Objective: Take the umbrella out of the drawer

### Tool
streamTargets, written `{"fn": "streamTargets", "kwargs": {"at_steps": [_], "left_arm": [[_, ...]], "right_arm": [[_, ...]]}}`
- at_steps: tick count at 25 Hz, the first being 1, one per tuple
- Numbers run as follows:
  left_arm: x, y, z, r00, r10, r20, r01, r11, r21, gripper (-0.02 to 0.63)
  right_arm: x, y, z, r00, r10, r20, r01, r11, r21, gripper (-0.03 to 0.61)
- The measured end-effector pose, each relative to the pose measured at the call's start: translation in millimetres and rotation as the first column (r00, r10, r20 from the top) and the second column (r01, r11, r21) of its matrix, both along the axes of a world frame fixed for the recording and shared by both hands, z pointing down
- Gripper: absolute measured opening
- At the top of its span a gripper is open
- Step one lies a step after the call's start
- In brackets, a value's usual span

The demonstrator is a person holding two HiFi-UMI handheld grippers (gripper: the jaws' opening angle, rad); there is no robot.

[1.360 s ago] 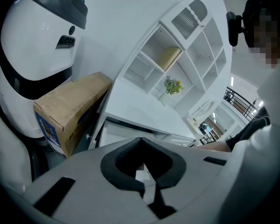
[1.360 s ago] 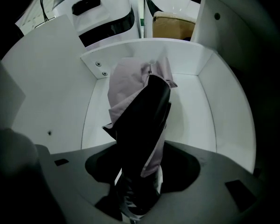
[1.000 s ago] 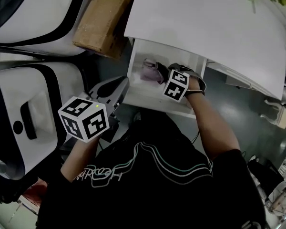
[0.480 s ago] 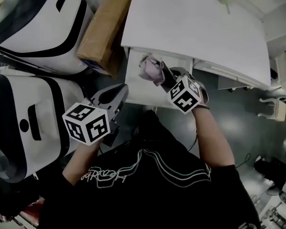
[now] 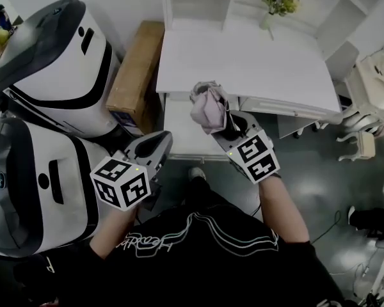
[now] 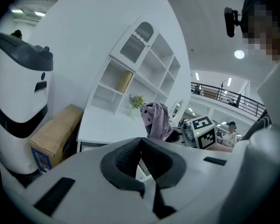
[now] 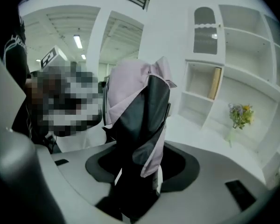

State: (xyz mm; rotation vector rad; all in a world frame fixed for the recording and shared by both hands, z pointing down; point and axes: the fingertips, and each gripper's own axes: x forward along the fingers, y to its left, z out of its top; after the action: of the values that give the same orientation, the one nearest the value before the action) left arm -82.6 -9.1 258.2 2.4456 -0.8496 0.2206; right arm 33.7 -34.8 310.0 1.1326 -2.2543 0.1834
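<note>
A folded lilac-and-black umbrella (image 5: 207,108) stands upright in the air above the open white drawer (image 5: 178,137), with my right gripper (image 5: 231,128) shut on its lower end. In the right gripper view the umbrella (image 7: 139,116) fills the gap between the jaws of my right gripper (image 7: 139,169). My left gripper (image 5: 151,149) hangs to the left of the drawer front, its jaws together with nothing in them. The left gripper view has that gripper (image 6: 141,149) shut, and the umbrella (image 6: 157,120) beyond it over the desk.
The white desk (image 5: 243,62) carries a small vase of flowers (image 5: 274,2), with white shelves behind. A cardboard box (image 5: 135,74) leans at the desk's left. Two large white and black machines (image 5: 48,69) stand at the left. A white chair (image 5: 365,139) is on the right.
My right gripper has lifted the umbrella up out of the drawer and towards me. The left gripper has stayed beside the drawer. The head view now takes in more of the room.
</note>
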Motion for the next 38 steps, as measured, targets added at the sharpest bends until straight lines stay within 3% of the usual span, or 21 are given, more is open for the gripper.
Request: {"fn": "streamTargets", "kwargs": {"at_steps": [3,10,15,20,26,38], "left_arm": [[6,9,-22,1.0,0.031,-0.002,-0.031,0.998,0.057,0.02],[6,29,-46,0.998,0.061,-0.03,-0.057,0.993,0.105,0.02],[11,32,-41,0.997,0.076,-0.03,-0.072,0.992,0.099,0.02],[20,36,-38,0.996,0.09,-0.021,-0.088,0.992,0.096,0.02],[22,39,-33,0.995,0.099,-0.021,-0.097,0.991,0.089,0.02],[27,34,-28,0.996,0.092,-0.013,-0.091,0.993,0.075,0.02]], "right_arm": [[1,15,-31,0.995,0.035,0.091,-0.04,0.998,0.052,0.228],[-3,46,-71,0.966,0.087,0.243,-0.121,0.984,0.129,0.227],[-8,58,-74,0.947,0.067,0.313,-0.117,0.983,0.144,0.227],[-5,64,-78,0.905,0.066,0.42,-0.131,0.983,0.126,0.227],[-1,64,-72,0.892,0.094,0.442,-0.156,0.982,0.106,0.227],[0,65,-66,0.898,0.075,0.434,-0.13,0.987,0.098,0.227]]}}
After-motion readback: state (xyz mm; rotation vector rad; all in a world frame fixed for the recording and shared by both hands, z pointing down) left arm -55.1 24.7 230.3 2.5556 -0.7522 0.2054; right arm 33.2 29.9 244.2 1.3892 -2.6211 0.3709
